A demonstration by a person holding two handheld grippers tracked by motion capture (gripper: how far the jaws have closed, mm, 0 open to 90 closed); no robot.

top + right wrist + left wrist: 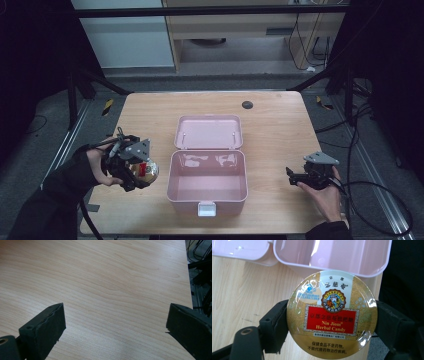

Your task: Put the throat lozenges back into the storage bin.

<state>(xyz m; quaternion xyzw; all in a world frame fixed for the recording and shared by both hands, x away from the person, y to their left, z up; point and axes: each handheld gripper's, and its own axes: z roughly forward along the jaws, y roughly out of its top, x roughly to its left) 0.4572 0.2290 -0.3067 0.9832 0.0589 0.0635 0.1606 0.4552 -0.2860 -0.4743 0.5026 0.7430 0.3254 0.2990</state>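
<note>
Left gripper view: the round tin (332, 315) sits square between the two black jaws, its rim pressed by a pad on either side, label facing the camera; the left gripper (332, 320) is clamped on it about half open. In the high view the tin (148, 170) hangs above the table (270, 125), just left of the open pink box (207, 197). The right gripper (115, 327) gapes wide over bare wood, holding nothing.

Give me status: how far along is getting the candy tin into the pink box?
Done: pink box lies open, lid back, nothing visible inside. In hand: left gripper clamps the Nin Jiom Herbal Candy tin beside the box's left wall. Left: likely carry it over the rim and release. Right gripper is open over bare table.
</note>
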